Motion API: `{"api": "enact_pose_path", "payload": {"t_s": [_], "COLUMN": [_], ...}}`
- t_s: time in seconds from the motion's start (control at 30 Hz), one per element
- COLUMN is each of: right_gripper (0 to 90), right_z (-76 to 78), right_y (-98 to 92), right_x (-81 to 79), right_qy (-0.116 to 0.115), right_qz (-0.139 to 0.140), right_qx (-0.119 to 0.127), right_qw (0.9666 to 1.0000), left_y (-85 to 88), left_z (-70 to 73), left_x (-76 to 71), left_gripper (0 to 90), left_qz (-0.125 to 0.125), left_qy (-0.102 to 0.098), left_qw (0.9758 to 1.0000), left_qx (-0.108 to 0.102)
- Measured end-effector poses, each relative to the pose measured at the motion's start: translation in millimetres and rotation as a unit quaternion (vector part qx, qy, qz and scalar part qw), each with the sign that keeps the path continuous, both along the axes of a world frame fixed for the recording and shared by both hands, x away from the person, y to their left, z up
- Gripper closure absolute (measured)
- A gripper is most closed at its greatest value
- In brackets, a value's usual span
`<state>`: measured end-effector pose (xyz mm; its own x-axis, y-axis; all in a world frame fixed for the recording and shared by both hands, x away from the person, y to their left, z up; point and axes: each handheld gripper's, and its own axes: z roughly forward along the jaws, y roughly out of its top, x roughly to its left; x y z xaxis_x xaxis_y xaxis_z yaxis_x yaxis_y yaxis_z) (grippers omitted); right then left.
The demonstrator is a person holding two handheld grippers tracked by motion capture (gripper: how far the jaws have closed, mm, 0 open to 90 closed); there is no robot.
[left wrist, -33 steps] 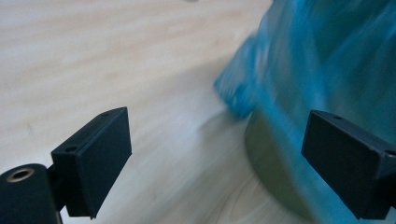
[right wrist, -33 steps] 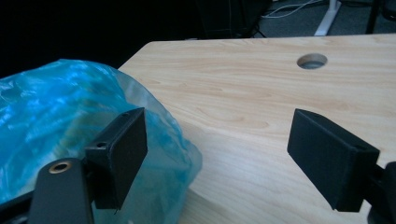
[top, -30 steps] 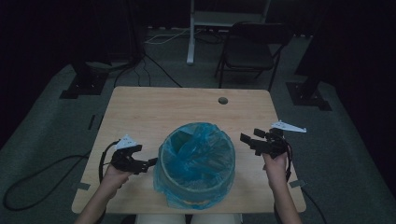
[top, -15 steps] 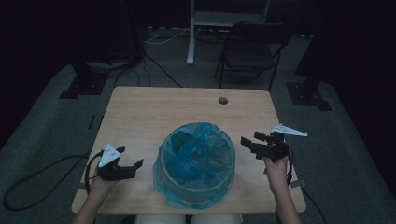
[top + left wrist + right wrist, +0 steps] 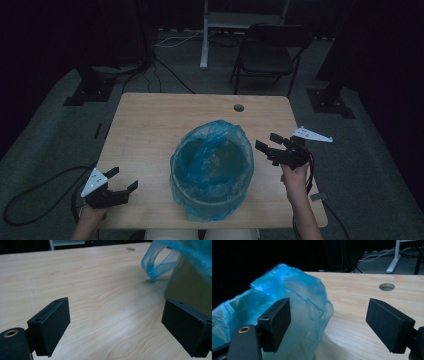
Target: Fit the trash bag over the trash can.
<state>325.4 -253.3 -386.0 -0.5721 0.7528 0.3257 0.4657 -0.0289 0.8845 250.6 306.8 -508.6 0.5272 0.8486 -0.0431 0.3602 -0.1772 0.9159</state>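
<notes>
The left gripper view catches something hidden from the high view: a loose handle loop of the blue bag (image 5: pixel 160 261) hanging down the bin's side to the tabletop, with the bin's pale wall (image 5: pixel 190 287) showing below the plastic. The right gripper view shows the bag's crumpled film bulging behind that gripper's left jaw.

The left gripper (image 5: pixel 120 186) has its jaws spread wide with nothing between them, well apart from the bin, near the table's front left corner. The right gripper (image 5: pixel 266 144) is likewise wide open and empty, just beside the bin's right rim.

The bag-lined bin (image 5: pixel 212 167) stands on the wooden table (image 5: pixel 150 125), whose cable hole (image 5: pixel 239 107) lies beyond the bin. Farther behind the bin, a folding chair (image 5: pixel 265 55) stands on the dark floor.
</notes>
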Motion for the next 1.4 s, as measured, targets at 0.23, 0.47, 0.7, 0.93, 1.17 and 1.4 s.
{"api": "enact_pose_path", "payload": {"t_s": [0.23, 0.47, 0.7, 0.93, 1.17, 1.4], "right_gripper": [19.4, 19.5, 21.5, 22.5, 20.8, 19.3], "right_z": [17.6, 25.5, -11.2, -26.0, -30.7, 3.3], "right_y": [12.2, 38.1, 55.5, 43.0, 32.0, 27.2], "right_x": [1.3, 19.6, 44.5, 43.4, 38.5, 29.3], "right_qy": [-0.017, -0.026, 0.034, 0.054, 0.063, 0.004], "right_qz": [0.015, 0.033, 0.037, 0.001, 0.002, 0.022], "right_qx": [0.008, 0.012, -0.015, 0.009, 0.003, 0.044], "right_qw": [0.9997, 0.9990, 0.9986, 0.9985, 0.9980, 0.9988], "left_y": [6.2, 7.0, 6.3, 5.6, 4.4, 4.1], "left_z": [-6.3, -9.0, -9.4, -10.9, -11.8, -12.0], "left_x": [-0.7, -1.8, -1.5, -1.2, -0.2, -0.5], "left_gripper": [8.9, 8.9, 8.9, 8.9, 8.9, 9.0], "left_qz": [0.010, 0.008, 0.007, 0.007, 0.008, 0.010], "left_qy": [0.005, 0.007, 0.008, 0.013, 0.014, 0.010], "left_qw": [0.9997, 0.9997, 0.9997, 0.9996, 0.9997, 0.9998], "left_qx": [-0.021, -0.024, -0.023, -0.023, -0.019, -0.017]}}
